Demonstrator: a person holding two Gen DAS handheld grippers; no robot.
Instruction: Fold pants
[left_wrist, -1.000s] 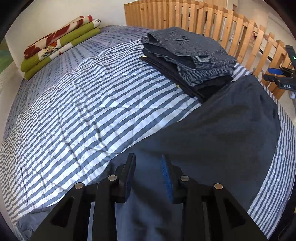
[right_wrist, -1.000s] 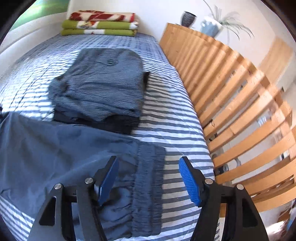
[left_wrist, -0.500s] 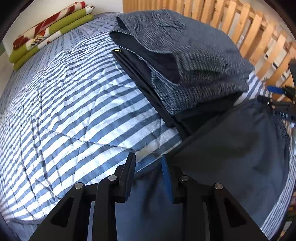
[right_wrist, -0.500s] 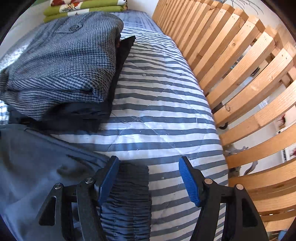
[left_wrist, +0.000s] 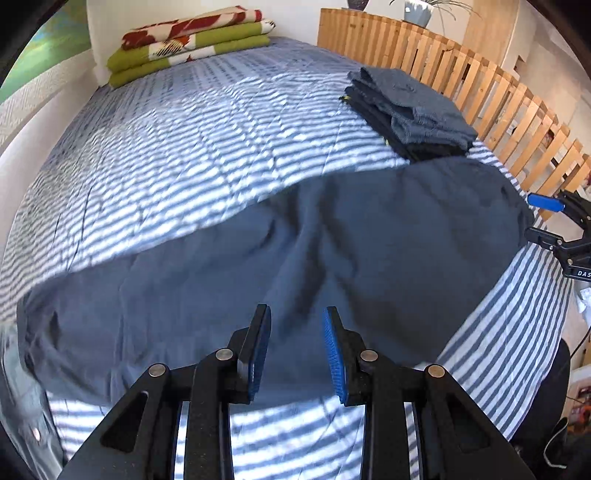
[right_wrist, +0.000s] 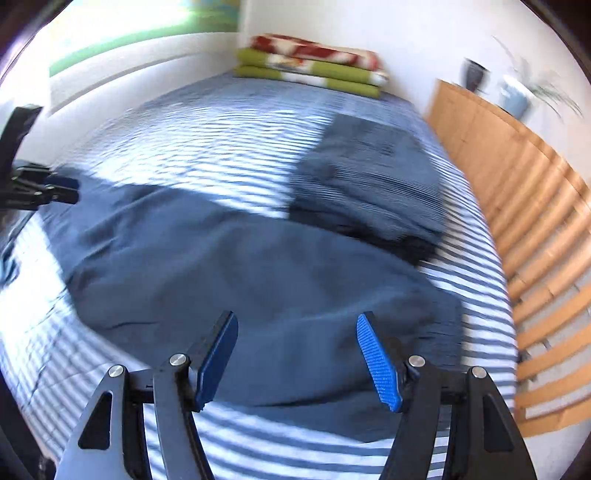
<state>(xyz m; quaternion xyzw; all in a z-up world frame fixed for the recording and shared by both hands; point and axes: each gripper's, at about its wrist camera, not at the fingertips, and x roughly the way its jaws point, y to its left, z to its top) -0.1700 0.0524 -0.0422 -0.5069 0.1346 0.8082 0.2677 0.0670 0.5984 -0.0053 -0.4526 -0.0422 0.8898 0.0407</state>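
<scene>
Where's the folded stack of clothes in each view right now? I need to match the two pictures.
Left wrist: folded stack sits upper right, beside the wooden slats, just beyond the spread pants.
Right wrist: the stack sits right of centre, blurred, beyond the pants.
Shared landmark: the red and green blankets at the far end of the bed.

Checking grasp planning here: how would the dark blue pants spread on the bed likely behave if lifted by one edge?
The pants would probably drape limply: they lie flat with soft creases. They look thin, so likely light. The striped bedcover beneath might bunch if they are dragged.
</scene>
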